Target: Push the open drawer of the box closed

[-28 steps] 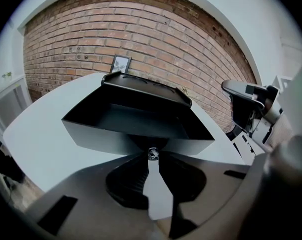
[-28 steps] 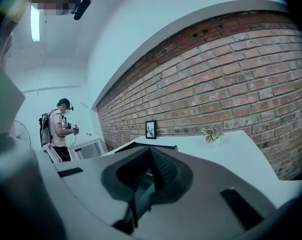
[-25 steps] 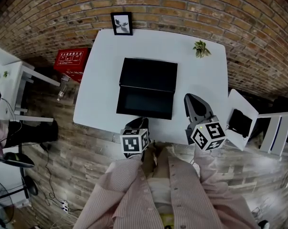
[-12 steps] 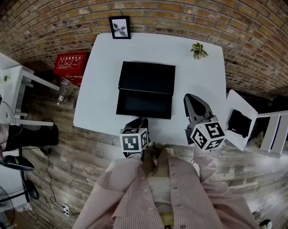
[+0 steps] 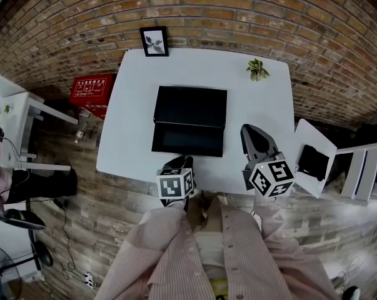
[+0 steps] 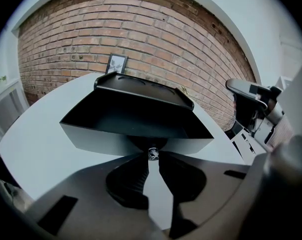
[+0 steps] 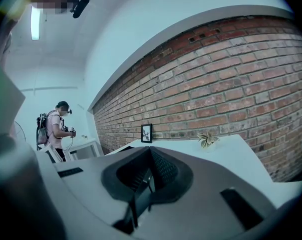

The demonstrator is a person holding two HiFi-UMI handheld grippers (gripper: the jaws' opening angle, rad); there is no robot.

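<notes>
A black box [image 5: 191,105] lies mid-table on the white table [image 5: 132,105], and its drawer [image 5: 188,139] stands pulled out toward me. In the left gripper view the drawer [image 6: 135,119] fills the middle, its small metal knob [image 6: 152,153] caught between the narrowed tips. My left gripper [image 5: 182,160] sits at the drawer front, shut on that knob. My right gripper [image 5: 251,130] hovers over the table's right front, apart from the box. Its fingers [image 7: 163,169] stand together with nothing between them.
A framed picture [image 5: 154,41] and a small plant [image 5: 257,69] stand at the table's far edge by the brick wall. A red crate [image 5: 91,87] sits on the floor at left, a white chair [image 5: 316,158] at right. A person [image 7: 55,126] stands by a far desk.
The head view has drifted slightly, so the table sits a little higher in it. Both grippers and the drawer keep their places.
</notes>
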